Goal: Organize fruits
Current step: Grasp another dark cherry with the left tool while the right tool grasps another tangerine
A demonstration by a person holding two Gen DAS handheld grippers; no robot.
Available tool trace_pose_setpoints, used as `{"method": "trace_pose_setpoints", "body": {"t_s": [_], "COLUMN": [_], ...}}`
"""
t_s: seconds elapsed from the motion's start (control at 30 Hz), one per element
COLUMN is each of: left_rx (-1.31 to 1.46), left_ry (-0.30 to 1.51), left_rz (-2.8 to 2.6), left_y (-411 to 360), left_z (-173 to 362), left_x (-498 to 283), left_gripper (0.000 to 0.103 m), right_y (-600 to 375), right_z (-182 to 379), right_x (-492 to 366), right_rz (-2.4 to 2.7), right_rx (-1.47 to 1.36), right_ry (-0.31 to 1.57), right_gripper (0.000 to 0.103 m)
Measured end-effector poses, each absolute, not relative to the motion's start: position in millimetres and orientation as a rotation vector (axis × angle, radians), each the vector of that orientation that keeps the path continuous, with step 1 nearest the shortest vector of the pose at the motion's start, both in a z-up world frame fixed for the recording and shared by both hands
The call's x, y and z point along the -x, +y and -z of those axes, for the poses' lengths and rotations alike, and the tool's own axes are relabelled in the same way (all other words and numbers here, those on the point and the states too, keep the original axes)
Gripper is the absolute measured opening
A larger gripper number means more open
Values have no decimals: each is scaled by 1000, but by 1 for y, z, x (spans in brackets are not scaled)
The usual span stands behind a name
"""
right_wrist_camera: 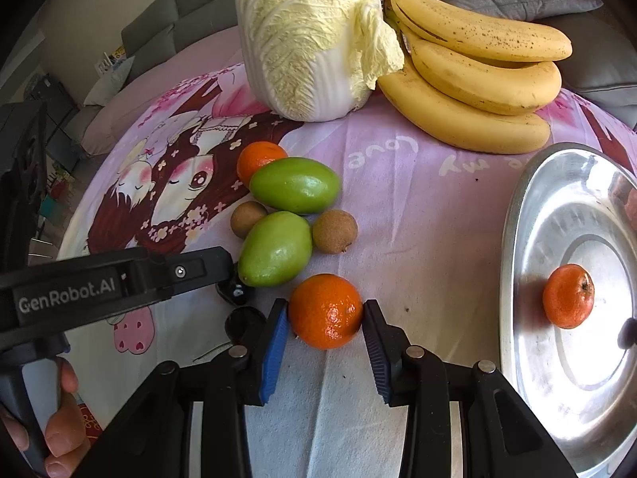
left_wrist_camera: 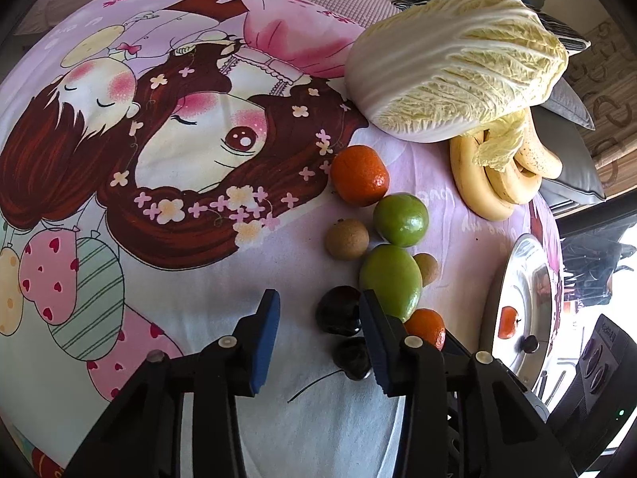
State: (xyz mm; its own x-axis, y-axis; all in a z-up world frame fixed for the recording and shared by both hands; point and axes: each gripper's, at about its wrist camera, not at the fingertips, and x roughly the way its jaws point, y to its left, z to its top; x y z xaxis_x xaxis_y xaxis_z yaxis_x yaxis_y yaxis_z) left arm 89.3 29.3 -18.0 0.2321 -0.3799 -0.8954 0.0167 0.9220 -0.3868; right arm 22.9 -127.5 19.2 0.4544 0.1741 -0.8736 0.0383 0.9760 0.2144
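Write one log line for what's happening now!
right gripper: shut on orange | left gripper: open, dark fruit between jaws | plate: second orange inside

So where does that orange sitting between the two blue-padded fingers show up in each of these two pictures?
Left wrist view: the orange is low and right of centre, half hidden behind the left gripper's right-hand finger, just below a green fruit.
Right wrist view: the orange is bottom centre, touched on both sides by the pads of the right gripper.
Shared landmark: the metal plate, to its right in both views.
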Motion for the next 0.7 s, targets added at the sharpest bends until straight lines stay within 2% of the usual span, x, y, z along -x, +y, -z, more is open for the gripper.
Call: {"method": "trace_pose_setpoints", "body": {"t_s": [0.23, 0.3, 0.7], "left_rx": [305, 307, 299], "left_ry": [1327, 1335, 1312], "left_rz": [317, 331, 270], "left_y": [8, 2, -2], "left_z": [22, 25, 15], "left_x": [-90, -90, -80], "left_gripper": [34, 29, 28], "right_y": [-136, -135, -139], "right_z": [-25, -27, -35], "right_x": [-16, -14, -7], "right_rz": [-58, -64, -70], "right_rx": [-223, -220, -229], "right_ry": [1104, 1102, 1094], "right_gripper": [40, 40, 40]}}
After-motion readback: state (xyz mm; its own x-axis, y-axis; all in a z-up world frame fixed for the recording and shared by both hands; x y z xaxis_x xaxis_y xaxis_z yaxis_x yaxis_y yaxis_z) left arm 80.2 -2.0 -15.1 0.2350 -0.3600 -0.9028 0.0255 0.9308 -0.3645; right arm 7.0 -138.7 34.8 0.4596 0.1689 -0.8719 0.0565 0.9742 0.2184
